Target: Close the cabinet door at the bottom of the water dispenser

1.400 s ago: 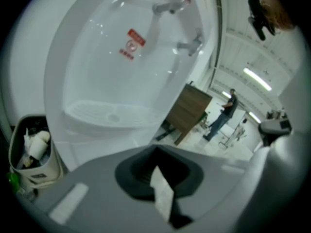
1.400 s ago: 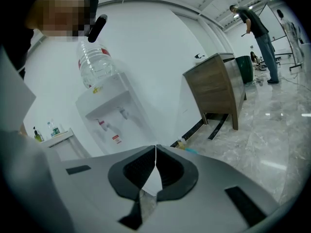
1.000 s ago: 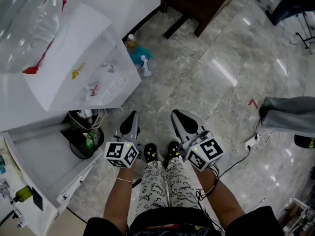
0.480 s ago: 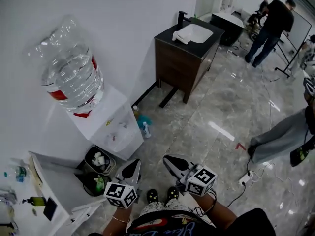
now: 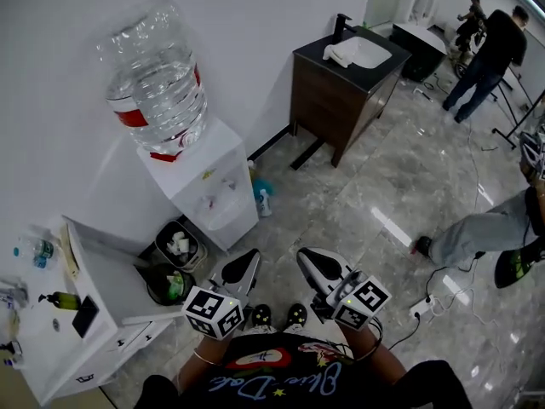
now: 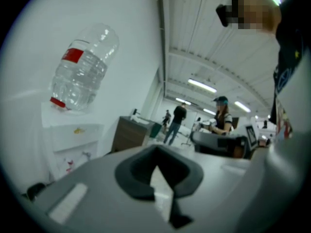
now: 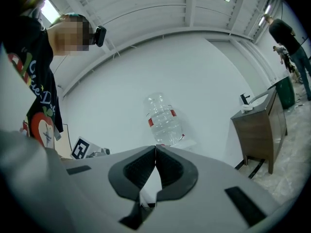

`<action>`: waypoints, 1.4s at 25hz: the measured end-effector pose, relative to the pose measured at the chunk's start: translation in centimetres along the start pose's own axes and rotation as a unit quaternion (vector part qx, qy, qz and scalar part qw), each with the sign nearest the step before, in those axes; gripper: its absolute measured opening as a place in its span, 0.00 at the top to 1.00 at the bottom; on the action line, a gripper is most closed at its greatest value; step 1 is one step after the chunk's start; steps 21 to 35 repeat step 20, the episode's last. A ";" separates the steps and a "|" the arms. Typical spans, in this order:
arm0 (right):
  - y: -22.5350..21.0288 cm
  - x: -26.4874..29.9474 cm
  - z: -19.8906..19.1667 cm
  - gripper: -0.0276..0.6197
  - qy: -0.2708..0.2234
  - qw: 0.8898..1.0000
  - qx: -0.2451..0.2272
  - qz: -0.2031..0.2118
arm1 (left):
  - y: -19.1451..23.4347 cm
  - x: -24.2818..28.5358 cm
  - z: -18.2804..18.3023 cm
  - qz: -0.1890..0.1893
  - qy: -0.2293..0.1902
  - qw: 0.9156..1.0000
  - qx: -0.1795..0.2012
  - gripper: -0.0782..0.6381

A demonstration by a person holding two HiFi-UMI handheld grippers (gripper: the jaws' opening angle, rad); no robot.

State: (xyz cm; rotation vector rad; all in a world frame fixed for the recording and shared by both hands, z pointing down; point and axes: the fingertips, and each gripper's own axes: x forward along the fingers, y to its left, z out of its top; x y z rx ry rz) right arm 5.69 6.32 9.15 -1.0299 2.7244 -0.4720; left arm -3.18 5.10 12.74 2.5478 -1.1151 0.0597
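The white water dispenser (image 5: pixel 209 196) stands against the wall with a large clear bottle (image 5: pixel 156 79) upside down on top. Its bottom cabinet door cannot be made out from this angle. My left gripper (image 5: pixel 249 257) and right gripper (image 5: pixel 306 256) hang side by side above my shoes, a step short of the dispenser, both shut and holding nothing. In the left gripper view the shut jaws (image 6: pixel 155 153) point past the dispenser (image 6: pixel 73 140) at the left. Over the shut jaws (image 7: pixel 155 147) in the right gripper view, the bottle (image 7: pixel 163 120) shows straight ahead.
Two dark waste bins (image 5: pixel 175 245) sit left of the dispenser, beside a white desk (image 5: pixel 81 348). Spray bottles (image 5: pixel 262 196) stand on the floor to its right. A dark wooden sink cabinet (image 5: pixel 341 83) is further along the wall. People (image 5: pixel 485 62) stand at the far right, and cables (image 5: pixel 430 301) lie on the floor.
The head view has tipped up and pulled back, so the whole dispenser, bottle and room now show. Both grippers stay low, side by side and shut.
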 end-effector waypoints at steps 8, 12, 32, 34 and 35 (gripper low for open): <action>-0.6 -0.7 -0.3 0.93 0.009 1.000 0.004 -0.023 | -1.2 0.2 -0.1 -0.019 0.009 0.999 0.048 0.90; -0.8 -1.3 0.3 0.93 0.008 1.000 0.000 -0.027 | -2.4 1.3 0.5 -0.043 -0.002 0.998 0.040 0.90; -1.2 0.0 1.1 0.93 -0.001 1.000 -0.012 -0.023 | -2.2 2.0 2.7 -0.054 -0.030 0.997 0.046 0.90; -1.2 0.0 1.1 0.93 -0.001 1.000 -0.012 -0.023 | -2.2 2.0 2.7 -0.054 -0.030 0.997 0.046 0.90; -1.2 0.0 1.1 0.93 -0.001 1.000 -0.012 -0.023 | -2.2 2.0 2.7 -0.054 -0.030 0.997 0.046 0.90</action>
